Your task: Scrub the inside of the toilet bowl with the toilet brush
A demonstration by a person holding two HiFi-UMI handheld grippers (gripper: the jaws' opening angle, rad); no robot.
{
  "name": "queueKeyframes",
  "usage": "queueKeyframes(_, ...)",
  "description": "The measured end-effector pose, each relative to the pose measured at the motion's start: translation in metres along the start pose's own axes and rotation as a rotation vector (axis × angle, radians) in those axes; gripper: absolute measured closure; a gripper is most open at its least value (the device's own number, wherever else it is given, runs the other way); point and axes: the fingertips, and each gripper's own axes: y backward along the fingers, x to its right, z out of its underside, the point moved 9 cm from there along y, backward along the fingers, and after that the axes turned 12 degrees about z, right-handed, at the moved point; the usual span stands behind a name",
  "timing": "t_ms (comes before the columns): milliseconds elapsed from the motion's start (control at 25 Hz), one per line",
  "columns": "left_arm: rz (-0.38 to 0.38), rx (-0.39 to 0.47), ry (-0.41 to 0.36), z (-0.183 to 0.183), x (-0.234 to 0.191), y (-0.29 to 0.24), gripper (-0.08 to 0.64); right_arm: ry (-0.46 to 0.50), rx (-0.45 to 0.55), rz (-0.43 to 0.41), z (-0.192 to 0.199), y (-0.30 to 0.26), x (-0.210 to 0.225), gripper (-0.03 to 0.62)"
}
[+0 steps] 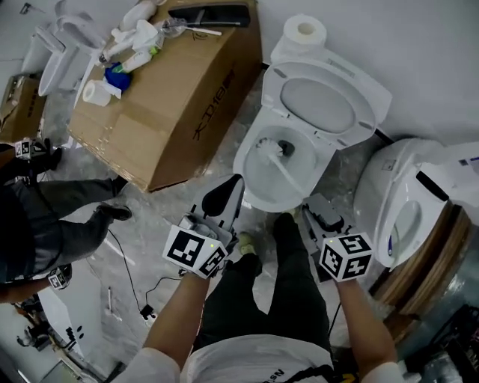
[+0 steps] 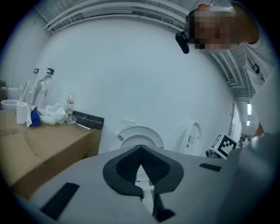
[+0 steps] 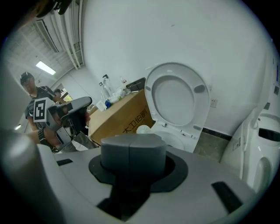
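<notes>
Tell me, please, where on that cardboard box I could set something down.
The cardboard box is bare across its middle and near end, beside the toilet. Its far end is crowded with bottles, a paper roll and a black tray.

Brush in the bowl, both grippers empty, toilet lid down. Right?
Not quite. The lid is up, not down, as the head view shows. The rest holds: the brush lies in the bowl, and the left gripper and right gripper are empty.
</notes>
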Motion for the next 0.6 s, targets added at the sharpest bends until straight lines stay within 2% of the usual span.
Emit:
queueKeyframes(280,0.01,-0.046,0.011,0.074,-0.039,-0.019,0.552,-0.03,-0.056,0.003,0.045,-0.084,0.017,0.438)
queueKeyframes(600,0.029,-0.072,0.01,0.133,-0.073,-0.031,0.552,-0.069,-0.068,0.008,0.072,-0.161,0.036,0.437)
